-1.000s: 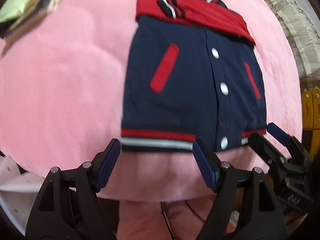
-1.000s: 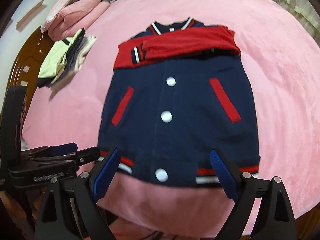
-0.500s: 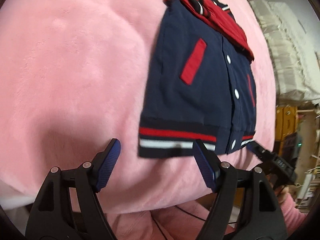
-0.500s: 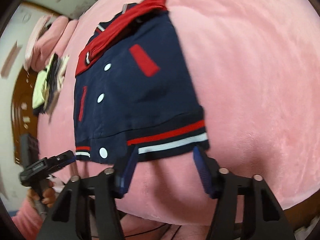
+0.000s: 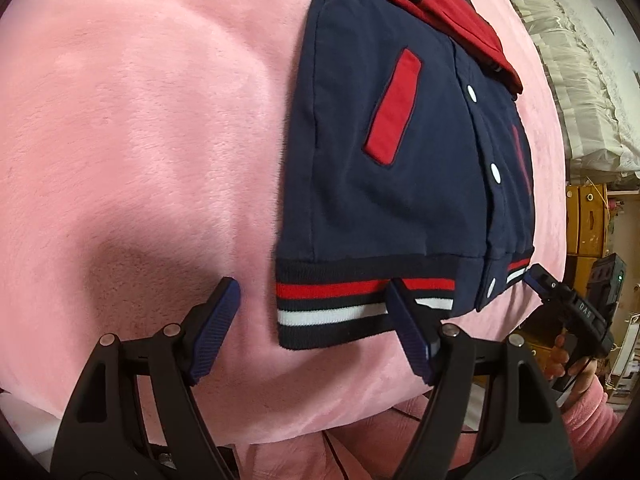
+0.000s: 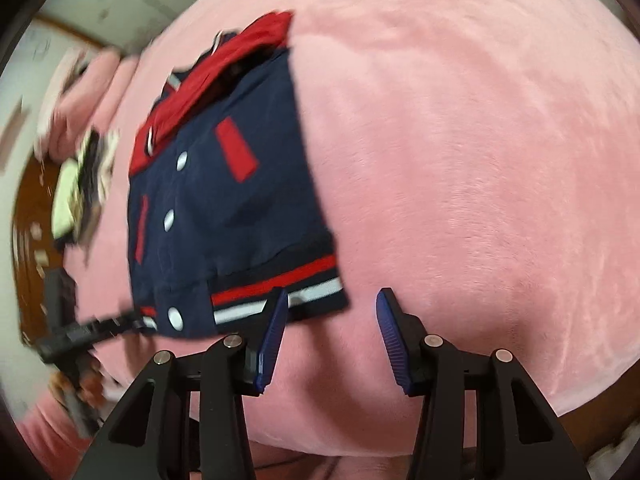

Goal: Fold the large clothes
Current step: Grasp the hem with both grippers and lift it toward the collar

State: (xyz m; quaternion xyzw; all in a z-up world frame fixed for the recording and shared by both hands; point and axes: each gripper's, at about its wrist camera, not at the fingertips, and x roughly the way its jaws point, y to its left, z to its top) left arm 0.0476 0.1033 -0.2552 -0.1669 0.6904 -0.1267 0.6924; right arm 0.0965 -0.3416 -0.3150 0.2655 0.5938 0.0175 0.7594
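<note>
**Both tongs close in on the jacket's hem corners**

While the navy jacket (image 5: 400, 168) lies flat and buttoned on the pink bed cover (image 5: 140, 140), its red sleeves (image 5: 460, 12) already crossed over the chest near the collar, the two hand-held tools come down at its striped hem (image 5: 340, 304), one at each corner. The step in hand looks like the bottom-up fold: taking the waistband so that it can be carried toward the collar.

The left tongs (image 5: 312, 312) stand spread, straddling the hem's left corner; one pad lies over the ribbed band, the other over bare cover, and nothing is pinched. The right tongs (image 6: 330, 332) are narrowing at this moment, with the hem's right corner just at the inner pad; the pads do not yet press on cloth, and mostly pink cover shows between them. The right wrist view is smeared by motion, so the exact contact there is hard to judge.

The next move probably calls for each tool to slide a little further in so the ribbed band sits squarely between the pads, then to clamp through both layers, lift evenly and keep the hem level so that the sleeves stay in place.

As for writing, the body of the right tool (image 5: 576, 312), seen from the left wrist camera, bears small pale letters that seem to read "DAS"; that is uncertain. A stack of folded clothes (image 6: 84, 192) lies further up the bed, too blurred to show any label.
</note>
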